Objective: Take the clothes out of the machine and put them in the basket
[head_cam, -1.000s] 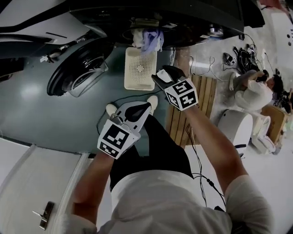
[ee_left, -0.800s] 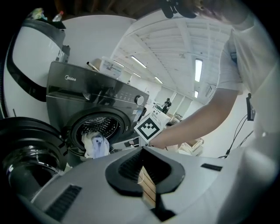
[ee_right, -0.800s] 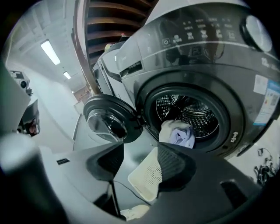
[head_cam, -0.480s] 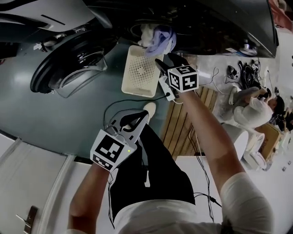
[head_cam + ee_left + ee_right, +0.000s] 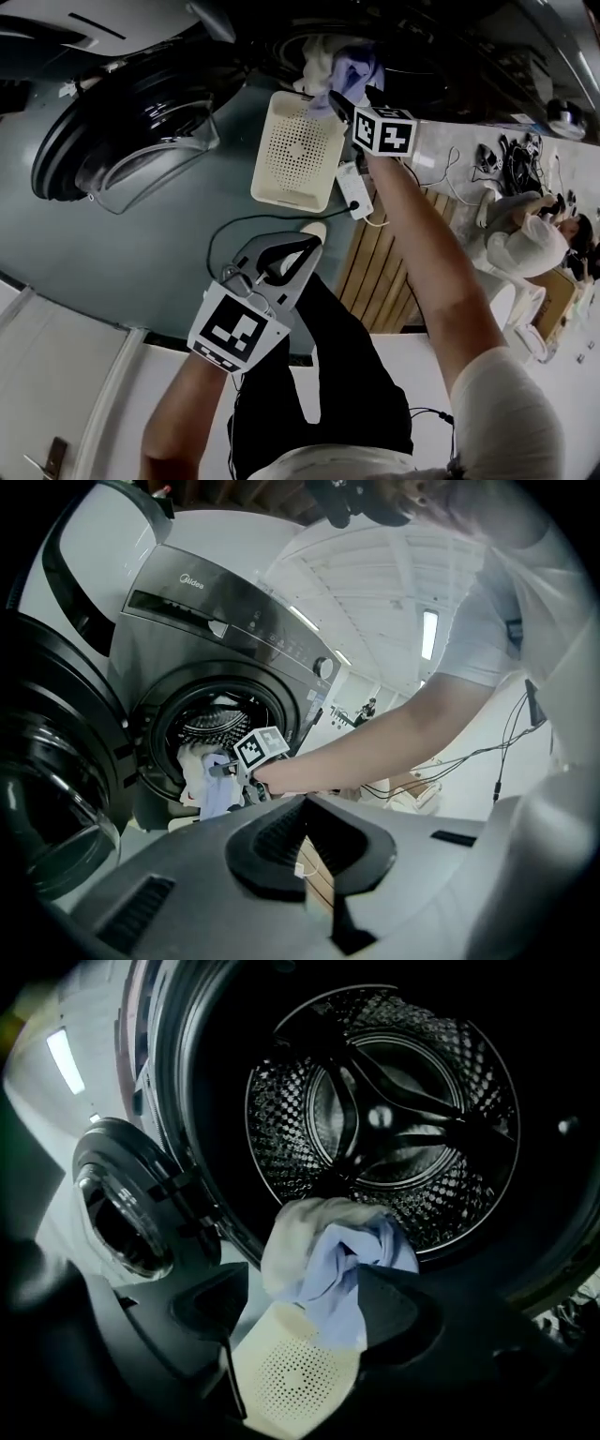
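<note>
A white and a lavender cloth (image 5: 342,66) hang bunched over the lip of the washing machine's drum (image 5: 384,1119). Below them on the floor stands the cream perforated basket (image 5: 295,150). My right gripper (image 5: 339,98) reaches over the basket to this bundle. Its jaws have just been opening and stand open, with the lavender cloth (image 5: 328,1260) hanging between them, against the right jaw and apart from the left. My left gripper (image 5: 305,251) stays low and back from the machine, shut and empty. From the left gripper view the right gripper (image 5: 225,771) is at the clothes (image 5: 206,785).
The round glass door (image 5: 112,141) stands swung open to the left of the drum. A white power strip (image 5: 354,192) and a black cable lie beside the basket. A wooden pallet (image 5: 384,262) lies at the right, and a person sits beyond it (image 5: 525,248).
The right gripper has gone from beside the basket's near corner forward to the clothes at the drum's mouth. The left gripper has stayed near my feet.
</note>
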Available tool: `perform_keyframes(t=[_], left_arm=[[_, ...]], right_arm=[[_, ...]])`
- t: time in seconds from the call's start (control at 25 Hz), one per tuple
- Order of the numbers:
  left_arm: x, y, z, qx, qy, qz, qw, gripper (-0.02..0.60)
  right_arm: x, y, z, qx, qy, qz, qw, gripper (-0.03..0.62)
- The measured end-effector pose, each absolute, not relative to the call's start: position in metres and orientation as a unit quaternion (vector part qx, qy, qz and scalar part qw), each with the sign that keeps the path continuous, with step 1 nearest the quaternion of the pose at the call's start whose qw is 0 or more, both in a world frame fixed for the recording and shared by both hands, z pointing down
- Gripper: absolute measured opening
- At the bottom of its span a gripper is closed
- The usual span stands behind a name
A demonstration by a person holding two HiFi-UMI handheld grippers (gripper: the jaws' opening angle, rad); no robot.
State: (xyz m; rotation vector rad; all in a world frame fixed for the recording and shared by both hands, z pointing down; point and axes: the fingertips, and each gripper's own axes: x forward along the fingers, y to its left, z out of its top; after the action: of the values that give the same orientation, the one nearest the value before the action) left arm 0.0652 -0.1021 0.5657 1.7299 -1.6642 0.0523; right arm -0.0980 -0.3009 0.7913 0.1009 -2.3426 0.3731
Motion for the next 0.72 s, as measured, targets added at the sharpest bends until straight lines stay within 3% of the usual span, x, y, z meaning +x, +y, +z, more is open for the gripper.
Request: perform_keyframes(t=[0.36, 0.48, 0.72], left_arm=[[0.058, -0.096, 0.607, 0.681, -0.641, 0.035, 0.352, 0.000], [0.054, -0.089, 0.617, 0.680, -0.645, 0.035, 0.348, 0.000], [0.051, -0.087, 0.631, 0.675, -0.653, 0.033, 0.343, 0.000]], right_arm=[[-0.131, -0.351, 0.837, 0.096, -0.914, 0.199, 0.342, 0.437], [-0.145, -0.359, 0.846, 0.111, -0.915, 0.208, 0.327, 0.504], [-0.161, -0.367, 0.863, 0.111, -0.914, 0.199, 0.335, 0.526]])
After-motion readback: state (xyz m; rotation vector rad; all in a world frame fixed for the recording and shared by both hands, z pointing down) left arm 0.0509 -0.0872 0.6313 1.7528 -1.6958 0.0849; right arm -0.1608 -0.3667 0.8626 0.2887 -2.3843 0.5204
